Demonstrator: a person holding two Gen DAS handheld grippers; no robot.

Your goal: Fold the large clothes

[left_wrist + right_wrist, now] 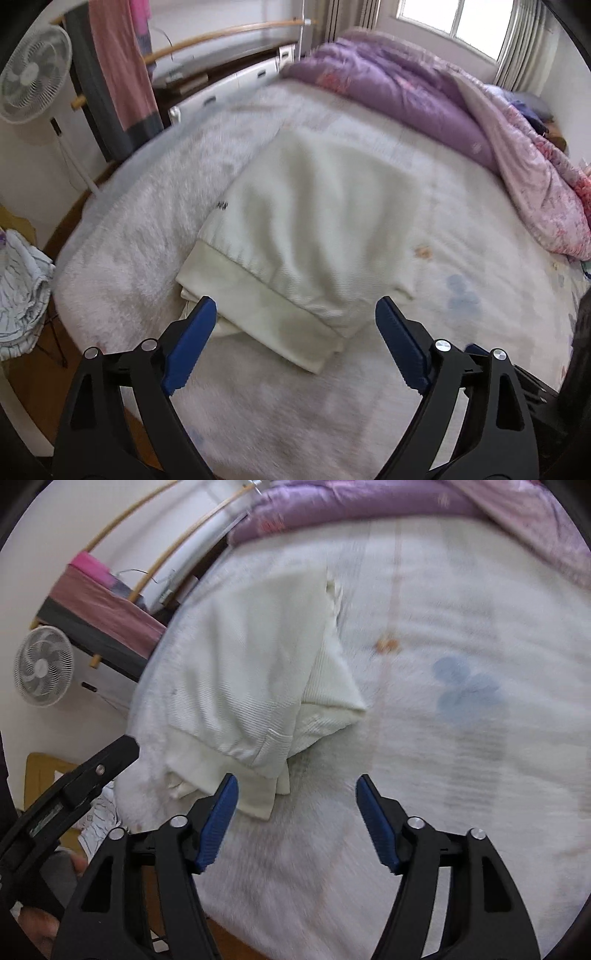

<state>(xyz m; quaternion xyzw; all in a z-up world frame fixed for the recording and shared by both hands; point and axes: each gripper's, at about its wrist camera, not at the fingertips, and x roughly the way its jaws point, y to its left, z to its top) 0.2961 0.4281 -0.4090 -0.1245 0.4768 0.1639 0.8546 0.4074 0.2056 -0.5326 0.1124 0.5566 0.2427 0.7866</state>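
A cream knit garment (pixel 306 236) lies folded on the white bed (pixel 461 229), its ribbed hem toward me. My left gripper (pixel 295 306) is open and empty, its blue pads either side of the hem's near edge, just above it. In the right wrist view the same garment (pixel 255 664) lies folded at left of centre, one corner sticking out to the right. My right gripper (pixel 295 782) is open and empty, just off the garment's near right corner. The left gripper's black body (pixel 74 779) shows at the left.
A purple and pink quilt (pixel 461 99) is bunched along the far side of the bed. A white fan (pixel 33 74), a rack with hanging pink cloth (pixel 118 66) and a white dresser (pixel 229 85) stand left of the bed. Striped cloth (pixel 22 288) lies at the lower left.
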